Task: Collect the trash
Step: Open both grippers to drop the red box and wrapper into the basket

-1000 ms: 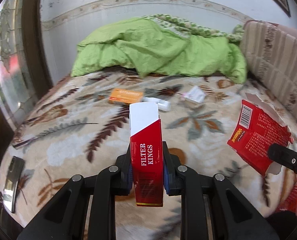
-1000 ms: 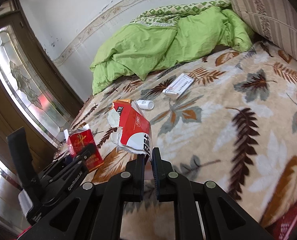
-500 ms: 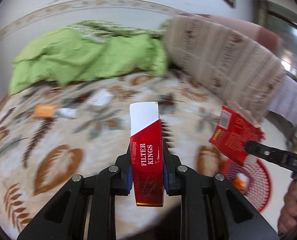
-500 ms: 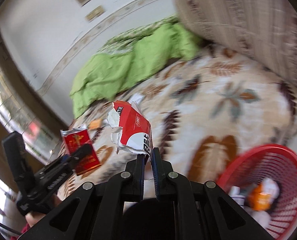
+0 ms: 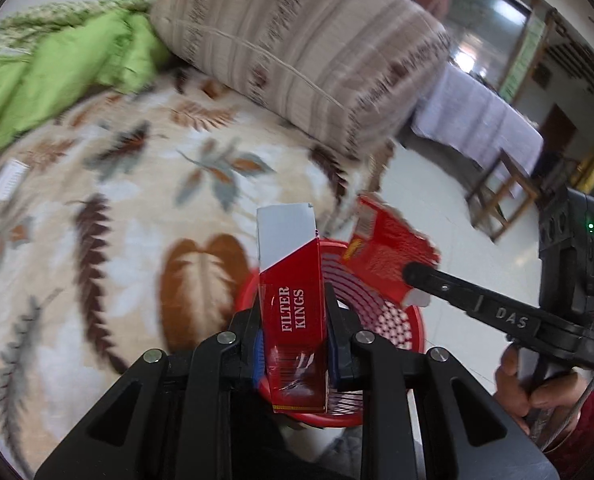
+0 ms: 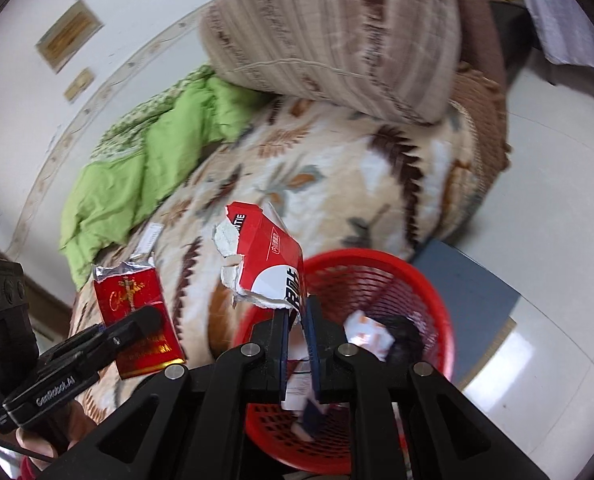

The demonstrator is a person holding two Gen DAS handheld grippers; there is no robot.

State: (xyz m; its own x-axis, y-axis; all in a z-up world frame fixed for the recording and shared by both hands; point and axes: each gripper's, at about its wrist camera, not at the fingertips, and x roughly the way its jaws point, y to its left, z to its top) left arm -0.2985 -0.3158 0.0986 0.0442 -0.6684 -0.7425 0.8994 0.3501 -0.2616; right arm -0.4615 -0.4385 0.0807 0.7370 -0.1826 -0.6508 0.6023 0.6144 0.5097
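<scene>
Gripping a red cigarette pack (image 5: 293, 308) marked FILTER KINGS, the left tool (image 5: 293, 344) holds it upright between its fingers, directly above the near rim of the red basket (image 5: 381, 320) on the floor. Right tool (image 6: 296, 336) clamped on the lower edge of a torn red carton (image 6: 267, 258), which stands up from its fingers, over the basket's left rim. Crumpled paper (image 6: 367, 334) and dark scraps lie inside the basket, just ahead of the right tool. Leaf-print bed (image 6: 337, 184) beyond both tools; white card (image 6: 151, 238) on it, near the green quilt (image 6: 145, 160)
</scene>
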